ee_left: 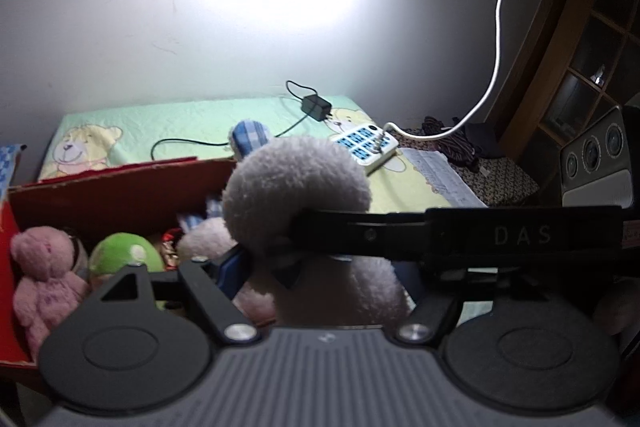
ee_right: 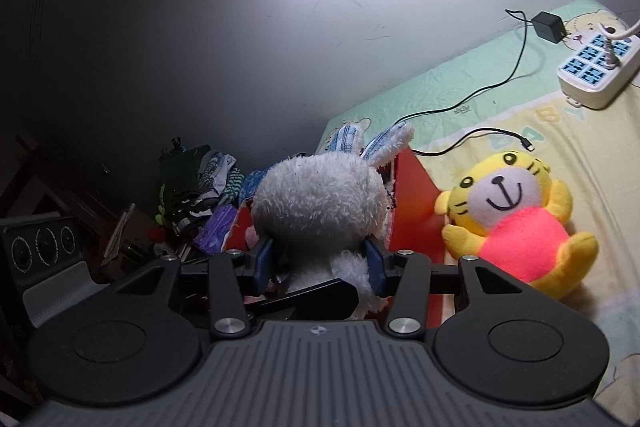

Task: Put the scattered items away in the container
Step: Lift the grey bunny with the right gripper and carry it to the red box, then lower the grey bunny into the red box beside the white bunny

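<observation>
Left wrist view reads "DAS" on the right tongs (ee_left: 280,243), whose pads pinch the white plush rabbit (ee_left: 296,183) above the red box (ee_left: 120,195); left tongs (ee_left: 320,267) also grip it. Right wrist view alone shows "BABY" on the bed sheet (ee_right: 520,115), with a yellow tiger plush (ee_right: 516,219) at 3 o'clock.

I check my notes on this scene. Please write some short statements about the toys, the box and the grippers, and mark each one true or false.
1. Both grippers grip the white rabbit. True: right gripper, left gripper.
2. The tiger lies in the red box. False: it lies on the bed beside the box.
3. A pink bear is in the box. True.
4. The power strip has nothing plugged in. False: a white cable is plugged in.
</observation>
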`<state>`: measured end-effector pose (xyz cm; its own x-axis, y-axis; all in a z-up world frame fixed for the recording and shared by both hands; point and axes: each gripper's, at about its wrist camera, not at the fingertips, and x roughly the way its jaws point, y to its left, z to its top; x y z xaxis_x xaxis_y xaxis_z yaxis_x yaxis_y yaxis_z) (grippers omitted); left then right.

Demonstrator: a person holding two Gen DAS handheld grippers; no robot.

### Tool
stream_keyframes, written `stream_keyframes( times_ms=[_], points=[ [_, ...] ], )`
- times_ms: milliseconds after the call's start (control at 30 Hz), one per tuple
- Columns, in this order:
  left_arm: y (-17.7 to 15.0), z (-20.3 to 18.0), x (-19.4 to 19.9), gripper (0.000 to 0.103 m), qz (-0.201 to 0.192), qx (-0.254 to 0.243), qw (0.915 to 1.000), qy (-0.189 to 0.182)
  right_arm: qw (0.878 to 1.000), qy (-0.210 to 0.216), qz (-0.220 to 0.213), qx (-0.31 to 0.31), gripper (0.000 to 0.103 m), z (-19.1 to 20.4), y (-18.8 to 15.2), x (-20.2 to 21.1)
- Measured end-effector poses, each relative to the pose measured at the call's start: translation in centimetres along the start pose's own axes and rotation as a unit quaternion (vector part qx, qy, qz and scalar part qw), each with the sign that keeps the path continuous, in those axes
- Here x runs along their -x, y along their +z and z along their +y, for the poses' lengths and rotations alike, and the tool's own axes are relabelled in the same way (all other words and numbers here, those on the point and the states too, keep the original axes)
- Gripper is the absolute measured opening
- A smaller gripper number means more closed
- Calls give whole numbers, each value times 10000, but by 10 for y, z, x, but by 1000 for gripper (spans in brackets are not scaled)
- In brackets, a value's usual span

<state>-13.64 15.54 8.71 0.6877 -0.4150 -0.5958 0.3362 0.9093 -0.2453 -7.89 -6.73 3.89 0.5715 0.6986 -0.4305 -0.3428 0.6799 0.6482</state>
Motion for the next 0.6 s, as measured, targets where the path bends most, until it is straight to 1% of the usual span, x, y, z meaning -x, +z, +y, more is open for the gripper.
stream_keyframes(
  times_ms=[167,300,467,600],
  points=[
    [-3,37,18,74,-45,-32,9990,445,9990,259,37,348,49,31,-4,-40],
    [-6,67,27,74,-4,26,9971,761,9978,517,155,373,50,46,-7,-74],
    [-16,104,31,75,87,193,9943,1046,9960,738,361,361,50,65,-14,-115],
    [-24,128,29,75,228,347,9927,1132,9945,784,571,401,50,75,-21,-145]
  ],
)
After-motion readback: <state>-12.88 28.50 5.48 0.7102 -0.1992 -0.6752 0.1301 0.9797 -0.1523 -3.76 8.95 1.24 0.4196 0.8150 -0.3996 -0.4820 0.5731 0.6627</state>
